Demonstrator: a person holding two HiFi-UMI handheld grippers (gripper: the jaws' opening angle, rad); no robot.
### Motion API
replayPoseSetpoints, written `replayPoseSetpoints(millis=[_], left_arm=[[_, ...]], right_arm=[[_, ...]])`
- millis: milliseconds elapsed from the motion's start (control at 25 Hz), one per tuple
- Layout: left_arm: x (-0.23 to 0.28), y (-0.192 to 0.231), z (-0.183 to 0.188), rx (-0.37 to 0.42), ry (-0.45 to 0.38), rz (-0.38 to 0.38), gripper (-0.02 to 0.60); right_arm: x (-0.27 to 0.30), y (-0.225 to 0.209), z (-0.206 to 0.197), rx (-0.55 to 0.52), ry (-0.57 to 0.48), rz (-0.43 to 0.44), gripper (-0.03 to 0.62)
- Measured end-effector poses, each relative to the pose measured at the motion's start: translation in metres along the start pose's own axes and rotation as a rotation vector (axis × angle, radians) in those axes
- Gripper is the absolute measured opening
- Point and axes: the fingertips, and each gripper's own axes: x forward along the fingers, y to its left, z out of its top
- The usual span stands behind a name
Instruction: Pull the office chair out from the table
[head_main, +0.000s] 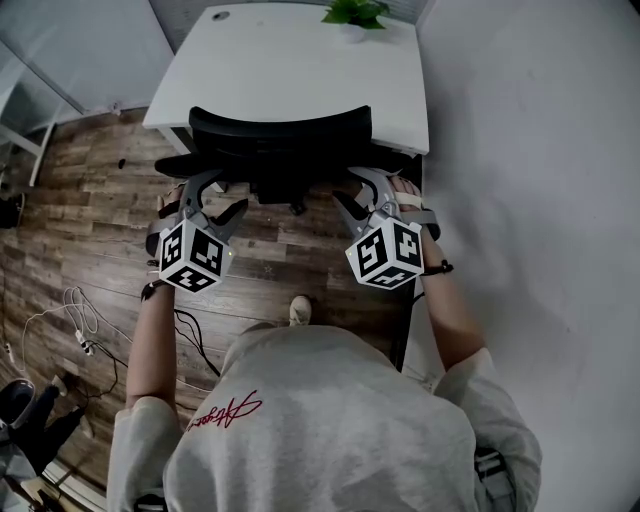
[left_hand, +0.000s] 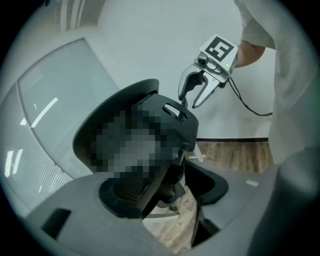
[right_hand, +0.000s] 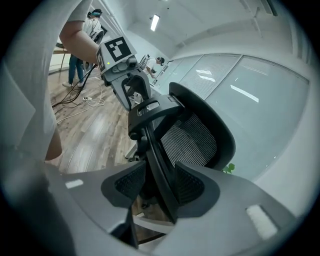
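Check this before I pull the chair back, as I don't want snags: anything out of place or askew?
Nothing is damaged or askew; the office chair sits tucked under the white desk. Only loose white cables on the wood floor stand out, and a black cable trails near the person's shoe.

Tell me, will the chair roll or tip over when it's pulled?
Probably it rolls: the chair stands on smooth wood floor, though its wheels are hidden. Its mesh back likely gives a little; the spine looks stiff. Pulled by its tall back, it might tip slightly.

Wood-plank floor (head_main: 70, 200), white wall (head_main: 540, 150), frosted glass partitions (right_hand: 260, 110)
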Motion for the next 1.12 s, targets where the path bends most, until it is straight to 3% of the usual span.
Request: replayPoseSetpoints(millis=[560,880,1120], left_arm=[[0.039,-0.004,-0.006,0.223,0.123,-0.104,0.273],[0.044,0.0,-0.02,0.348,0.228,-0.105,0.238],[0.05,0.004,-0.027,0.397,0.269,-0.122,0.227]], right_arm=[[0.038,0.006,-0.015,-0.141,0.117,0.071,0.189],[0.052,0.008,-0.019,-0.22,0.165,0.118,0.196],[0.061,0.008,-0.02,-0.261,0.184,0.133,0.192]])
